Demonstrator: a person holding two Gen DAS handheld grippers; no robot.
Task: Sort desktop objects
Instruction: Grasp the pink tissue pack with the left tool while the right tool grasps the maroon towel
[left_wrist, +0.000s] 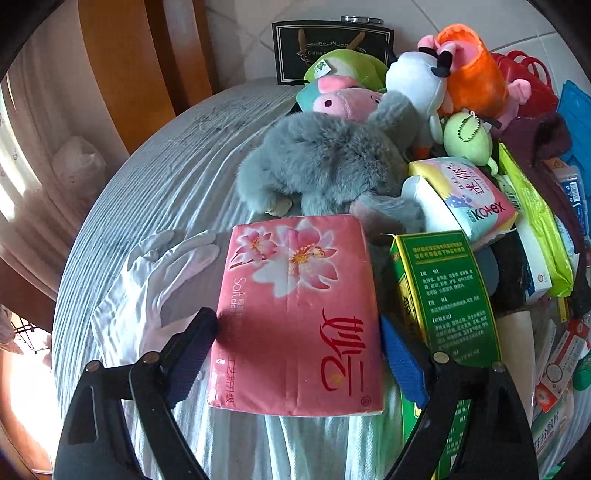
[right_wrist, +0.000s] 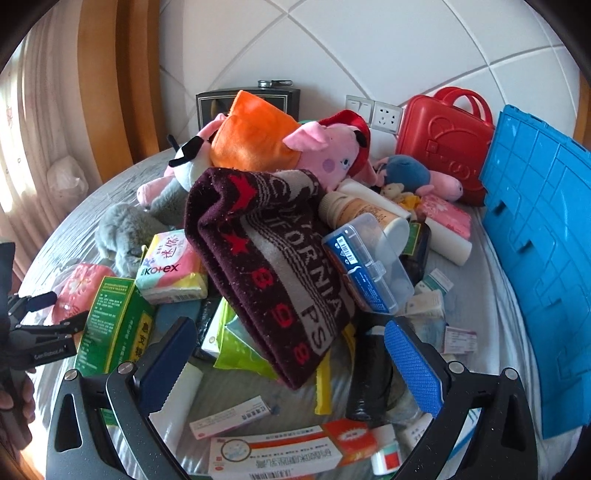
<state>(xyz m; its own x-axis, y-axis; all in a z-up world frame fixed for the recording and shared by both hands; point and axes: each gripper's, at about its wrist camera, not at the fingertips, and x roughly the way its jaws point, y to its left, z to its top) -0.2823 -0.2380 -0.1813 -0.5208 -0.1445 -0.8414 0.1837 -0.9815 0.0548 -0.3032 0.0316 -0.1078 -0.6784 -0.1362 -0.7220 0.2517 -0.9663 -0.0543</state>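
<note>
A pink tissue pack (left_wrist: 295, 314) lies on the striped cloth between the fingers of my left gripper (left_wrist: 299, 354). The jaws are open and stand at its two sides; I cannot tell if the pads touch it. The pack also shows in the right wrist view (right_wrist: 79, 291), with the left gripper (right_wrist: 48, 314) by it. My right gripper (right_wrist: 291, 365) is open and empty over the pile, its fingers either side of a maroon knit hat (right_wrist: 273, 258). A green box (left_wrist: 447, 295) lies right of the tissue pack.
A pile holds a grey plush (left_wrist: 325, 158), other plush toys (right_wrist: 295, 147), a Kotex pack (right_wrist: 170, 266), a clear plastic case (right_wrist: 369, 266) and medicine boxes (right_wrist: 277, 450). White gloves (left_wrist: 166, 273) lie at left. A blue crate (right_wrist: 535, 258) and red case (right_wrist: 439, 140) stand at right.
</note>
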